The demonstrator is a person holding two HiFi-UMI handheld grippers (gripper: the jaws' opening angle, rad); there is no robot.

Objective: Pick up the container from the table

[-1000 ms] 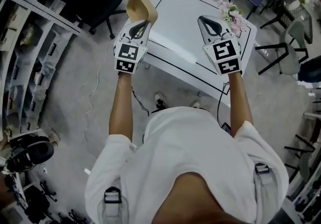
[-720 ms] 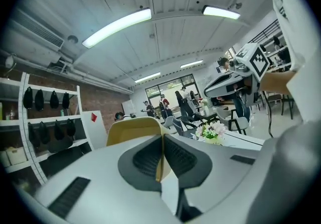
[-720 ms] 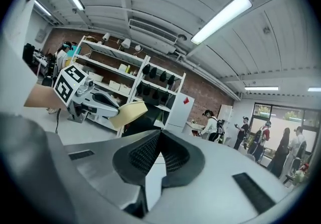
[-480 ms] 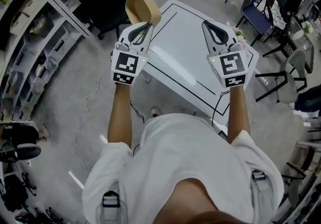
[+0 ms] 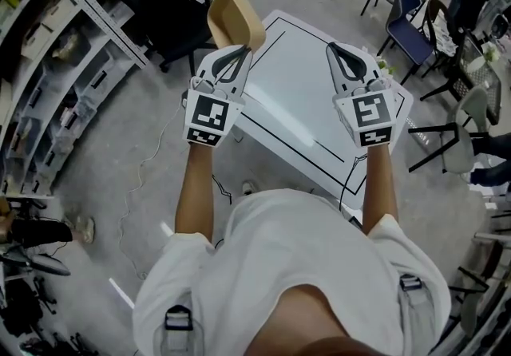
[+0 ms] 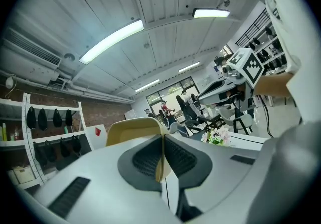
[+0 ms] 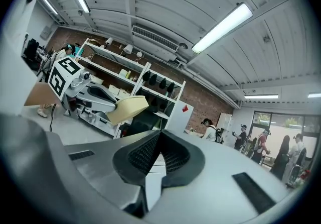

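A tan, shallow container (image 5: 234, 17) hangs in the air over the far left corner of the white table (image 5: 299, 95), tilted on its side. My left gripper (image 5: 239, 50) is shut on its rim. In the left gripper view the thin tan wall (image 6: 160, 160) is pinched between the dark pads, and the rest of the container (image 6: 131, 128) rises behind. My right gripper (image 5: 340, 49) is held up over the table's right side, shut with nothing between its pads (image 7: 150, 151). From the right gripper view, the container (image 7: 125, 108) shows off to the left in the left gripper (image 7: 85, 92).
The table carries a black border line, and a small bunch of flowers (image 6: 215, 137) stands near its right edge. Metal shelving (image 5: 72, 51) runs along the left. Chairs (image 5: 407, 15) stand at the back right. Cables lie on the grey floor (image 5: 144, 187).
Both grippers stay raised with the container still in the left one. The head view has shifted, so the table and the grippers sit slightly further right in the frame.
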